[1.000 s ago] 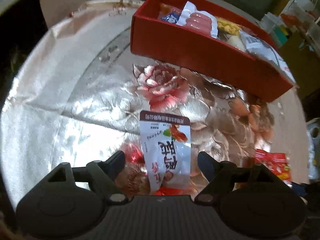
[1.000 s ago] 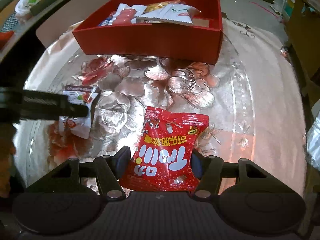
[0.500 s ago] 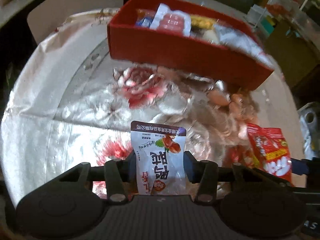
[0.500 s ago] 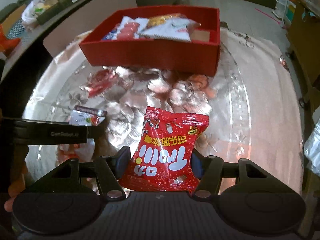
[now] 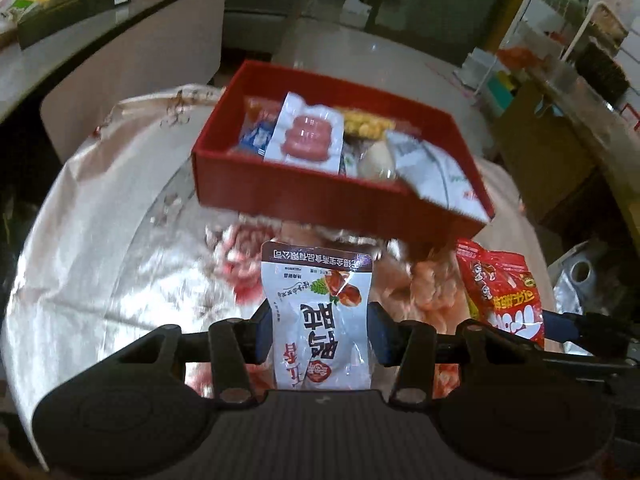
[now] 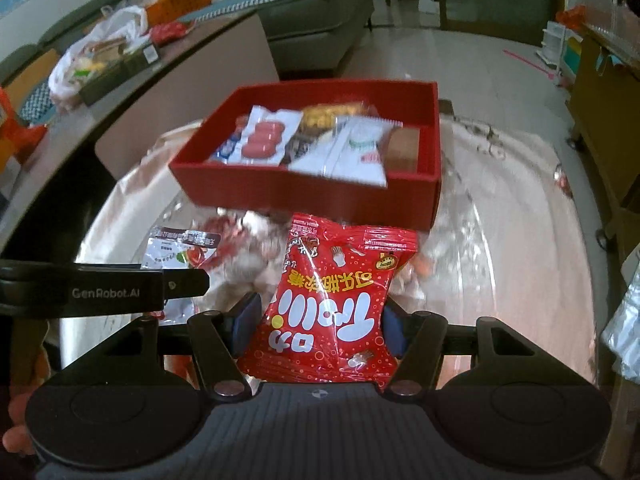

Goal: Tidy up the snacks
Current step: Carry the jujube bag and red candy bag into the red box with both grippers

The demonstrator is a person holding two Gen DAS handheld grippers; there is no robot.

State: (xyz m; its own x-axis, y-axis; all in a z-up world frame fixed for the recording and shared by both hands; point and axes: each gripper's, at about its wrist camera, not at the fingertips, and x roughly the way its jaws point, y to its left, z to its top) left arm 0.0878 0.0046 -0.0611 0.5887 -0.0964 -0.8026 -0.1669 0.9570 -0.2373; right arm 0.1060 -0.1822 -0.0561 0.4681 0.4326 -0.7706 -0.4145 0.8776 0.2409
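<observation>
Red box (image 6: 304, 196) ahead holds sausage pack (image 6: 266, 140), white packets (image 6: 352, 152).

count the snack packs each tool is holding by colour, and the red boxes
White packs held: 1, the white snack pack in the left tool
Red packs held: 1, the red snack pack in the right tool
Red boxes: 1, the red box
Total: 3

A box (image 6: 320, 196) holding several snack packets stood on the table (image 6: 500, 280) beyond both grippers, the left gripper (image 5: 320, 330) with its pouch (image 5: 320, 320) lying to the left of the right gripper (image 6: 320, 324) with its bag (image 6: 332, 304).
</observation>
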